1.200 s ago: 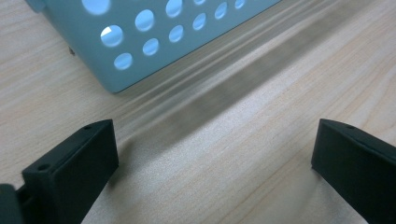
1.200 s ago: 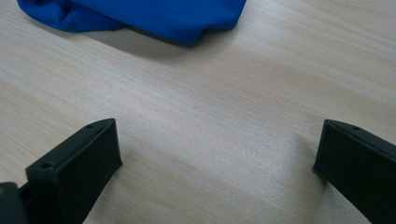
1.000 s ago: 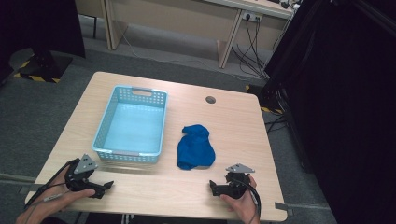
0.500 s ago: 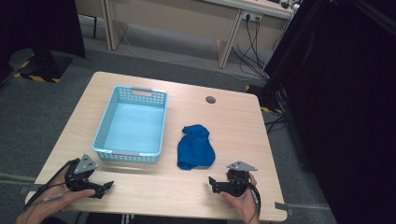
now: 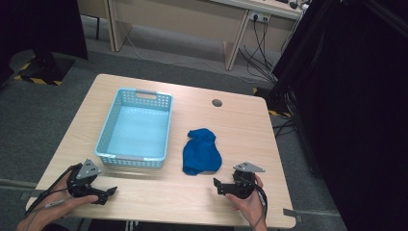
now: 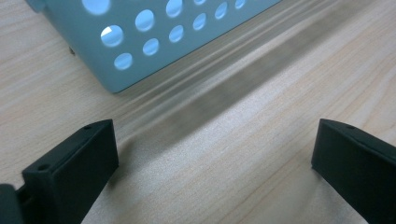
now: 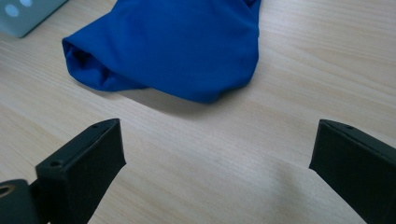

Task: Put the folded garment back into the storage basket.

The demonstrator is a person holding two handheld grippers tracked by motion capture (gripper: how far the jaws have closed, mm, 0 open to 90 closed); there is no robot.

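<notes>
Nothing has moved: our right gripper, jaws wide, still waits near the crumpled blue cloth; grabbing comes next.

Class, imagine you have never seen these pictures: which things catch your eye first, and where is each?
A crumpled blue cloth lies on the wooden table, right of its middle. Left of it, apart, stands a light blue perforated basket with nothing in it. At the near edge, the left gripper and right gripper rest open.
</notes>
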